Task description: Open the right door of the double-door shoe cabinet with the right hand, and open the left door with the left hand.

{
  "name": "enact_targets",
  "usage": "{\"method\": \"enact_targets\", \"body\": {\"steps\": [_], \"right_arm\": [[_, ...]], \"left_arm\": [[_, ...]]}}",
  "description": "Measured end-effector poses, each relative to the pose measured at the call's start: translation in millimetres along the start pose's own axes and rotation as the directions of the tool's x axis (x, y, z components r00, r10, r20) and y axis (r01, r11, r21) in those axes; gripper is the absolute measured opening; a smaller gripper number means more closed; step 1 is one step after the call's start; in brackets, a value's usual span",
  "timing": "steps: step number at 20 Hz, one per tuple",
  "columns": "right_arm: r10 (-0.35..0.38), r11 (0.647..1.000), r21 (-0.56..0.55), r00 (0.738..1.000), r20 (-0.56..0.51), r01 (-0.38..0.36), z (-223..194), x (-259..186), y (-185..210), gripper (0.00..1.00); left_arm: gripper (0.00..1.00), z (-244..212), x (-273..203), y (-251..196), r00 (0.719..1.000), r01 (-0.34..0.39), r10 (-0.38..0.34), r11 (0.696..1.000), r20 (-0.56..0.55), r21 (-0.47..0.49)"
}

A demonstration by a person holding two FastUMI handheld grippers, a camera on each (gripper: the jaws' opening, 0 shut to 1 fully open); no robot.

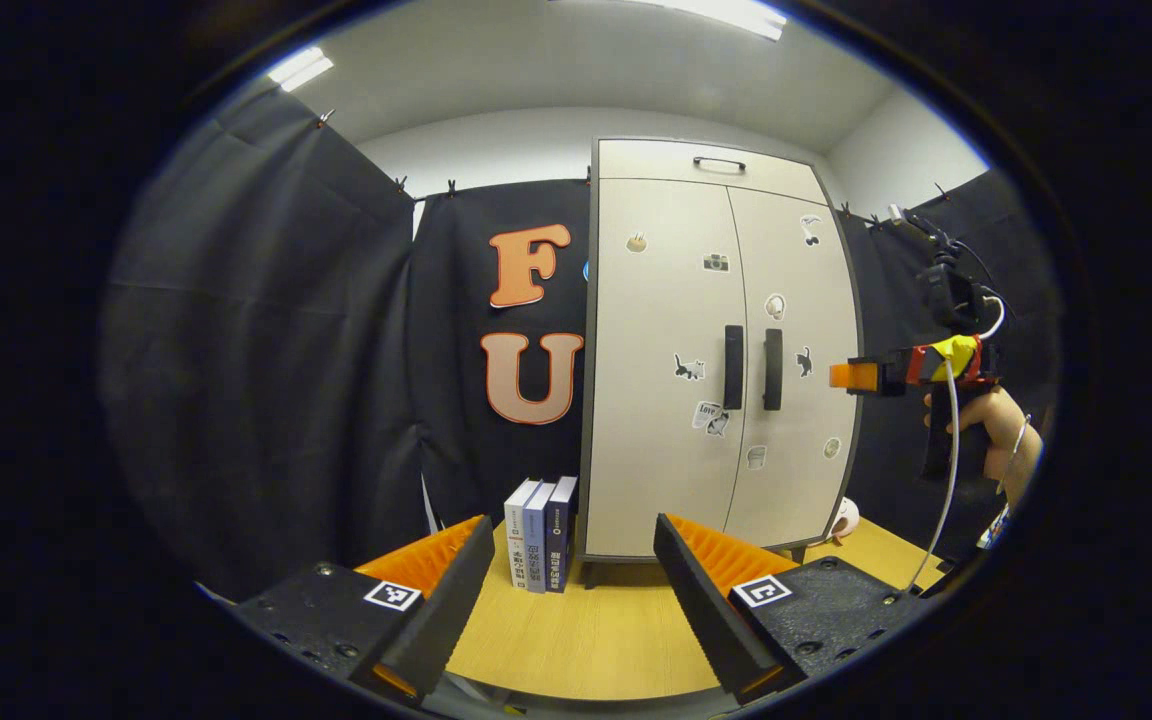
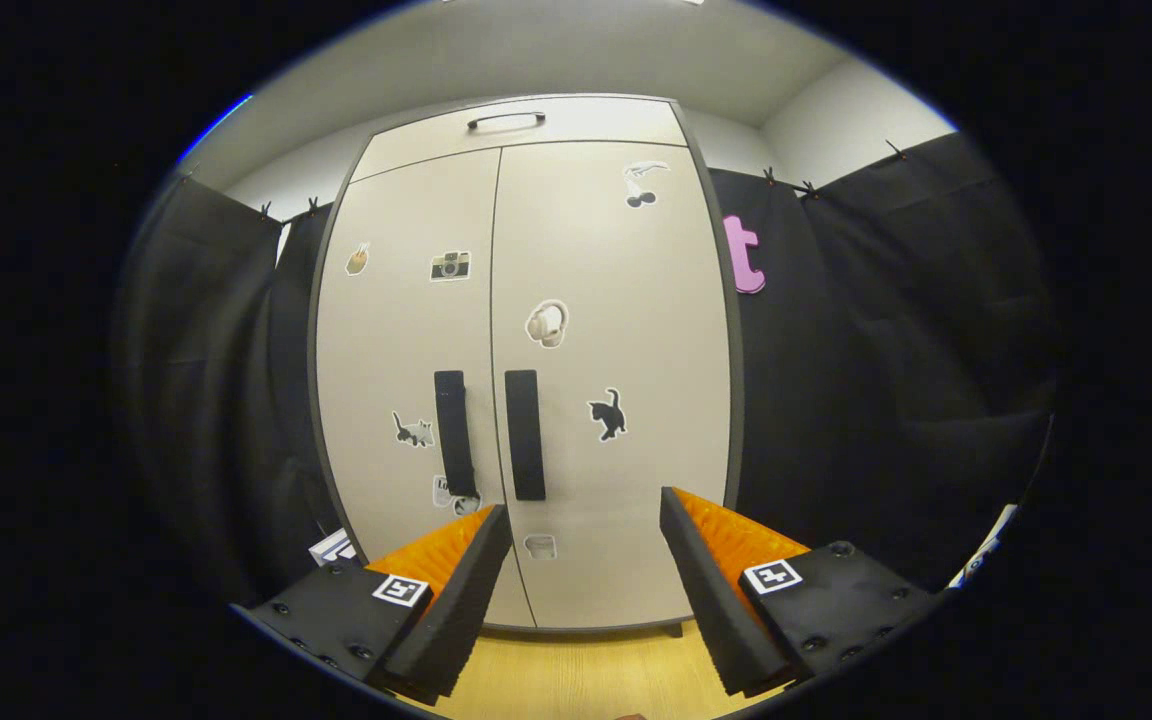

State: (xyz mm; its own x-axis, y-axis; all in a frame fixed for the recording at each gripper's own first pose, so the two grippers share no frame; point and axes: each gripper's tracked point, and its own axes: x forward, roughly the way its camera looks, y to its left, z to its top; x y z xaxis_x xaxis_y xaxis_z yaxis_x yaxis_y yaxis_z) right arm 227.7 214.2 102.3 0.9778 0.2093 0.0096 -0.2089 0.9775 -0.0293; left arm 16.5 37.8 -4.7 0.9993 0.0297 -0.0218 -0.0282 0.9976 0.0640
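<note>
Doors of the shoe cabinet (image 2: 526, 380) on the wooden surface (image 1: 586, 640) are seen shut, both grippers (image 1: 576, 590) (image 2: 586, 570) held back with jaws wide, so probably the right handle (image 2: 525, 435) gets closed on next.

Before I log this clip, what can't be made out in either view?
- Cabinet interior: both views, hidden behind the two closed doors.
- Sticker beside the left handle: right gripper view, partly covered by that handle.
- White object at the cabinet's right foot: left gripper view, cut off by the cabinet, too small to identify.
</note>
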Motion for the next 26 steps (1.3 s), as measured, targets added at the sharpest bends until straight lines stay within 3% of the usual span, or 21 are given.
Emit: {"method": "enact_targets", "body": {"steps": [12,13,15,16,17,21,23,24,25,26], "right_arm": [[0.017,1.0,0.014,1.0,0.006,-0.017,20,101,35,0.98],[0.017,1.0,0.016,1.0,-0.004,-0.017,17,107,37,0.92],[0.022,1.0,0.021,0.999,-0.029,-0.022,8,118,41,0.97],[0.03,0.999,0.028,0.999,-0.041,-0.029,4,122,42,0.91],[0.041,0.999,0.036,0.998,-0.051,-0.039,0,127,45,0.91],[0.058,0.997,0.058,0.994,-0.094,-0.053,-12,139,51,0.77],[0.04,0.998,0.055,0.995,-0.097,-0.034,-14,141,47,0.59],[0.032,0.998,0.055,0.994,-0.1,-0.027,-14,144,43,0.59],[0.036,0.998,0.059,0.994,-0.1,-0.03,-12,142,44,0.49],[0.045,0.997,0.06,0.994,-0.104,-0.039,-14,144,44,0.49]], "left_arm": [[0.98,-5,22,39,0.996,-0.091,0.09,0.996,-0.015,-0.009],[0.98,-4,24,40,0.995,-0.096,0.096,0.995,-0.013,-0.006],[0.98,-6,27,43,0.995,-0.103,0.103,0.995,-0.015,-0.003],[0.98,-7,30,43,0.994,-0.106,0.106,0.994,-0.018,-0.002],[0.98,-8,30,44,0.994,-0.11,0.11,0.994,-0.021,-0.003],[0.98,-11,32,50,0.992,-0.126,0.126,0.992,-0.026,-0.003],[0.98,-11,31,52,0.991,-0.134,0.134,0.991,-0.028,0.001],[0.98,-11,29,52,0.99,-0.138,0.138,0.99,-0.028,0.003],[0.98,-11,28,53,0.99,-0.14,0.14,0.99,-0.028,0.003],[0.98,-10,27,54,0.989,-0.143,0.143,0.99,-0.029,0.002]]}}
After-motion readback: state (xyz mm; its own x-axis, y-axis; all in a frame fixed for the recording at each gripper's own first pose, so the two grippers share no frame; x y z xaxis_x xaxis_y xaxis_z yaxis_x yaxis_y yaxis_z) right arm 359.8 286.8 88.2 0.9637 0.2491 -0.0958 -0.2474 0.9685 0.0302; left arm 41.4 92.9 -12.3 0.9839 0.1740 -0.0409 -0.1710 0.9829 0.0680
